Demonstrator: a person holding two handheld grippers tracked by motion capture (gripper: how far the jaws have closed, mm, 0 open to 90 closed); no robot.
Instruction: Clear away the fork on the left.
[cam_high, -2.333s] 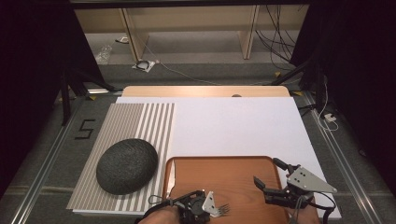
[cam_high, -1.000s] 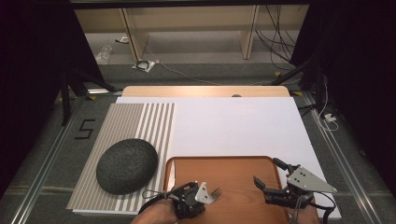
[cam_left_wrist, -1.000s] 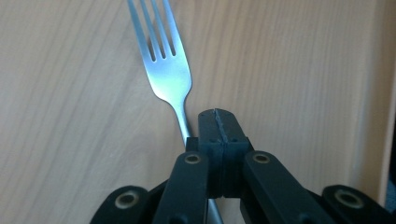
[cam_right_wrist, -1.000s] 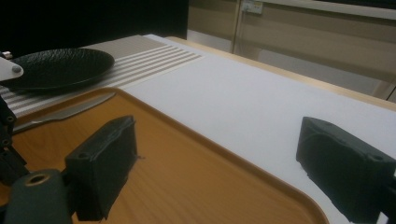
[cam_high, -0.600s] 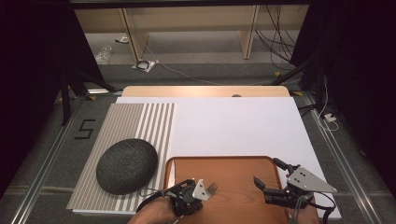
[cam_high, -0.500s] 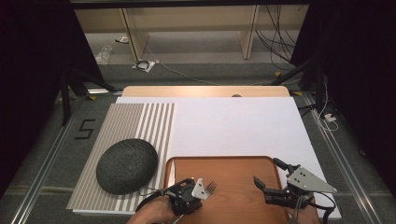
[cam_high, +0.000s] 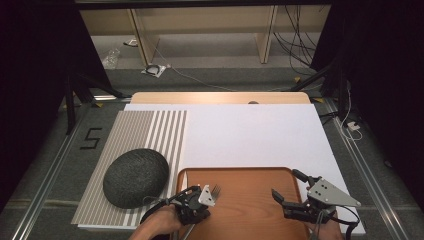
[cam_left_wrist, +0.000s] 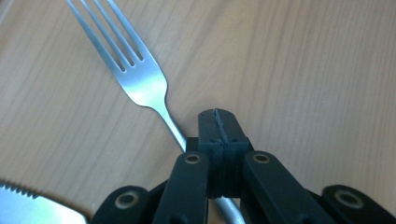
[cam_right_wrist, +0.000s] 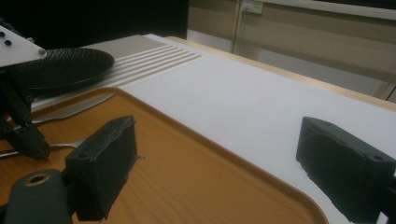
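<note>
1. Left gripper: jaws clenched on the handle of the fork, just behind the neck. The grip sits off-centre; the handle runs out at the left edge of the pads rather than through their middle.
2. The fork is over the left part of the wooden tray, tines pointing away from the person. I cannot tell whether it rests on the wood or is slightly lifted.
3. A knife lies on the tray just beside the left gripper, serrated edge visible in the left gripper view.
4. Right gripper: released, jaws spread wide, nothing between them, hovering over the tray's right part.
5. Dark plate sits on the striped mat, left of the tray and close to its rim.
6. Judgement: the step in hand is lifting the fork out of the tray. To do it well, keep the jaws firmly closed, since the narrow steel handle could pivot in an off-centre grip.
7. Raise it straight up, keep the tines level, and clear the tray rim and knife before moving sideways.
</note>
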